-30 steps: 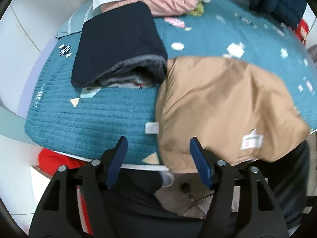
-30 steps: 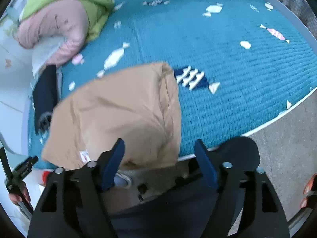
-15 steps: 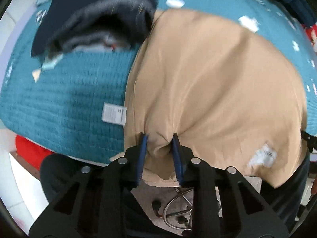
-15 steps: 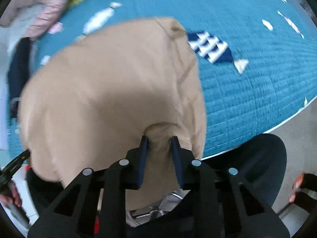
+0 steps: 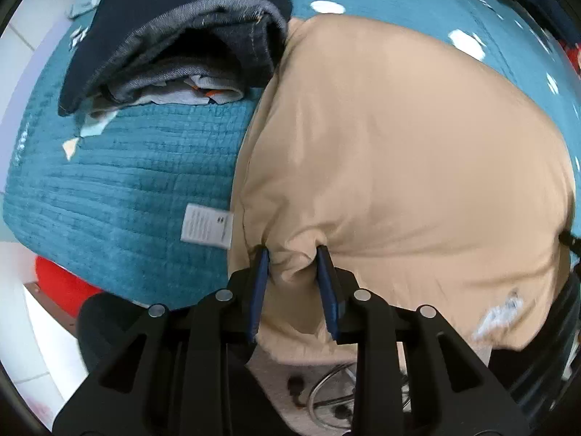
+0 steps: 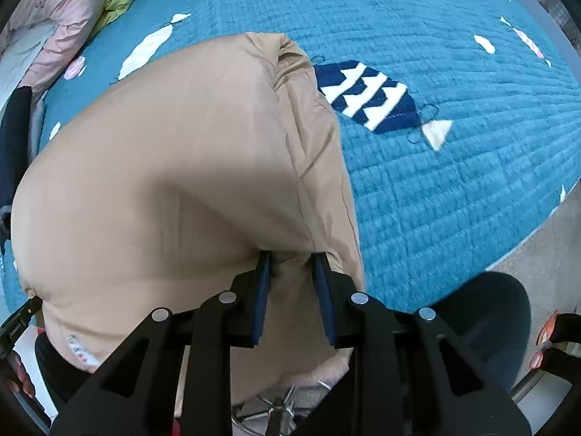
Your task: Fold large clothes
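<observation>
A tan jacket (image 5: pixel 399 145) lies on a teal quilted bedspread (image 6: pixel 454 189) with white and navy fish patches; folded clothes (image 5: pixel 174 36) are navy.

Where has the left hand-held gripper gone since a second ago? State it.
Yes, moved: the left hand-held gripper dropped from the teal quilt's near edge onto the tan garment, now pinching its hem.

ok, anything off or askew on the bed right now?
Nothing damaged or spilled. The tan garment hangs off the near edge of the teal quilt, pinched by both the left gripper and right gripper. Its white care label sticks out sideways.
</observation>
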